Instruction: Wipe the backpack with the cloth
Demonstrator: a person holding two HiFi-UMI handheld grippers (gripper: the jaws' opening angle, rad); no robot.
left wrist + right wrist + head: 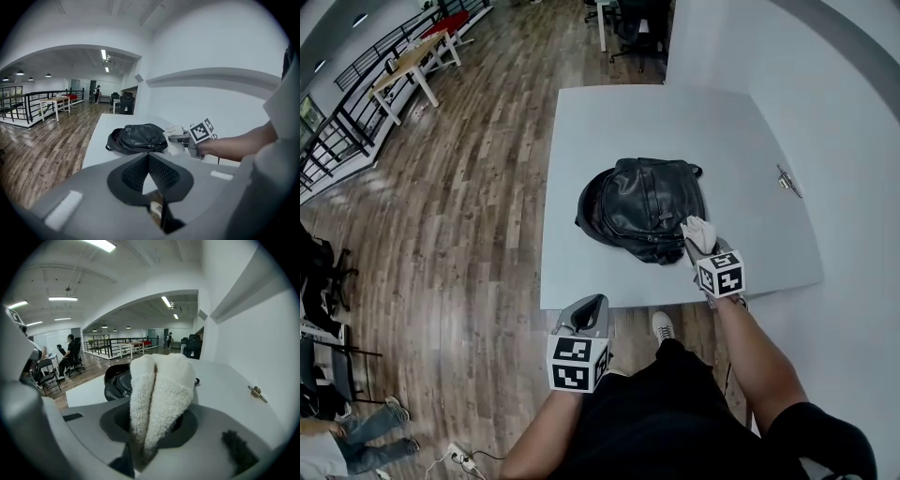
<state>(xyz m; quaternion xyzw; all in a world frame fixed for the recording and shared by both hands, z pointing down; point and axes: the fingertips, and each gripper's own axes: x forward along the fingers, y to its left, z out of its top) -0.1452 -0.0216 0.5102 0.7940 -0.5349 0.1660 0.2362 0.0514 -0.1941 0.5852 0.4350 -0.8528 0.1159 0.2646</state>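
Observation:
A black leather backpack (642, 211) (138, 138) (115, 380) lies flat on the pale grey table (675, 122), towards its front edge. My right gripper (701, 246) (152, 427) is shut on a folded white fluffy cloth (697, 230) (161, 390). It holds the cloth at the backpack's near right corner, and whether the two touch I cannot tell. In the left gripper view the cloth (174, 137) sits beside the bag. My left gripper (589, 309) (149, 159) hangs just off the table's front edge, its jaws closed tip to tip on nothing.
A small metal piece (785, 180) (257, 392) lies on the table's right side by the white wall. Wooden floor (469, 187) stretches left of the table. Desks, office chairs and a railing stand far off; a person (70, 350) sits in the distance.

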